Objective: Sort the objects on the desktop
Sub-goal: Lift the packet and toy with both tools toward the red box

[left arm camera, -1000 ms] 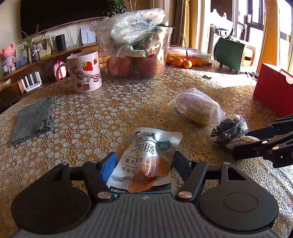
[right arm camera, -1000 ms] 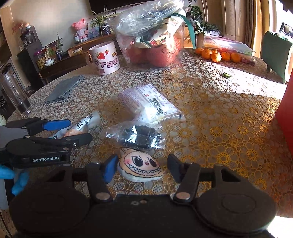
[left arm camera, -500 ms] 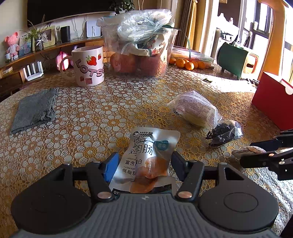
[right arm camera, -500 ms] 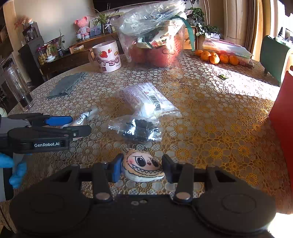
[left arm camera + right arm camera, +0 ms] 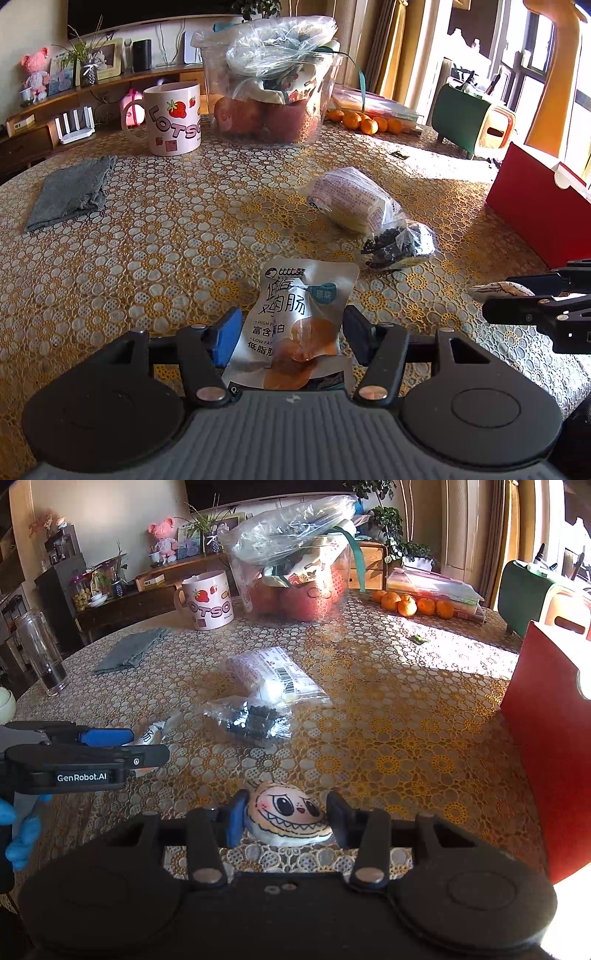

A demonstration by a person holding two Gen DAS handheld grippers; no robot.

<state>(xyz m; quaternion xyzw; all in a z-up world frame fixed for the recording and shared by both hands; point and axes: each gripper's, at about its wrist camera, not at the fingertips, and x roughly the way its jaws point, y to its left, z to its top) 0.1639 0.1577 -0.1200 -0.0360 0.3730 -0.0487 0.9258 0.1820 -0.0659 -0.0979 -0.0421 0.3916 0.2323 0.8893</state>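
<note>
My left gripper (image 5: pixel 291 334) is shut on a silver chicken sausage packet (image 5: pixel 299 317) and holds it just above the table. My right gripper (image 5: pixel 284 818) is shut on a small cream pouch with a toothy cartoon face (image 5: pixel 286 814), lifted off the table. Each gripper shows in the other's view, the right one (image 5: pixel 532 299) with the pouch edge, the left one (image 5: pixel 122 746) with the packet end. A clear wrapped bread pack (image 5: pixel 351 199) (image 5: pixel 277 675) and a clear bag of dark pieces (image 5: pixel 399 243) (image 5: pixel 251 720) lie mid-table.
A red box (image 5: pixel 554 716) (image 5: pixel 535 214) stands at the right. A strawberry mug (image 5: pixel 171 118), a clear tub of fruit and bags (image 5: pixel 273 85), a grey cloth (image 5: pixel 70 192), oranges (image 5: pixel 410 603) and a glass bottle (image 5: pixel 40 653) sit farther off.
Both grippers have closed in on their items and lifted a little; the right gripper's jaws narrowed onto the face pouch. The table items have not moved.
</note>
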